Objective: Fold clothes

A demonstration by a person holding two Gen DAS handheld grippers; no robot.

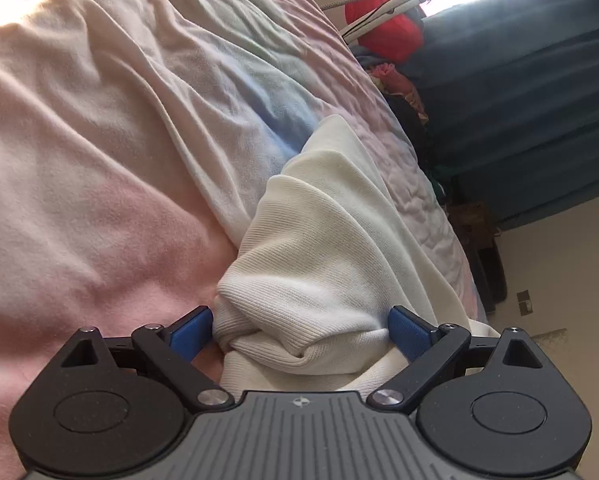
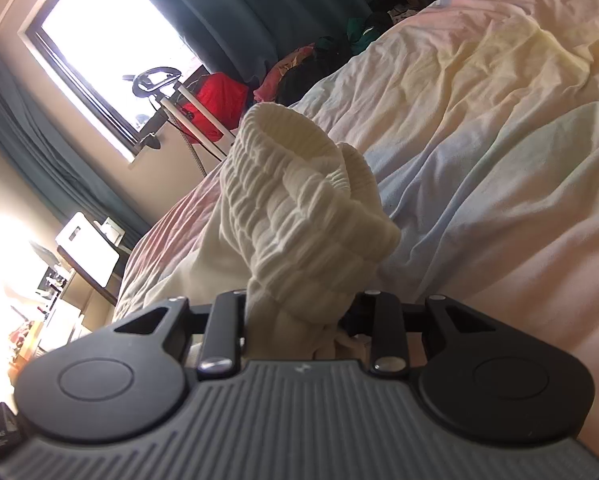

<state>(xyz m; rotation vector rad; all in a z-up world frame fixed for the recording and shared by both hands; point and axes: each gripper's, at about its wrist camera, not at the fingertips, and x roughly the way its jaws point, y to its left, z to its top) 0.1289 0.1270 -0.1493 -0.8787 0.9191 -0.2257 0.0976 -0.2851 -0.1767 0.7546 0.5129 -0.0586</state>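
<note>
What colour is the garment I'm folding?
Cream white, ribbed knit garment; the left wrist view shows it best.

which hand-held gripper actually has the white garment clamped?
The right hand-held gripper: its jaws are closed on the white garment's ribbed cuff. The left hand-held gripper stands wide open around bunched cloth.

Blown-out window (image 2: 111, 40) glare, fisheye-warped edges

A knit garment (image 1: 323, 248) lies on the bed (image 1: 99, 160), one bunched fold between the spread pads of the left hand-held gripper (image 1: 301, 330). Its elastic cuff (image 2: 299, 200) rises ahead of the right hand-held gripper (image 2: 299, 312), clamped there; a window (image 2: 111, 40) lies beyond, to the left.
</note>
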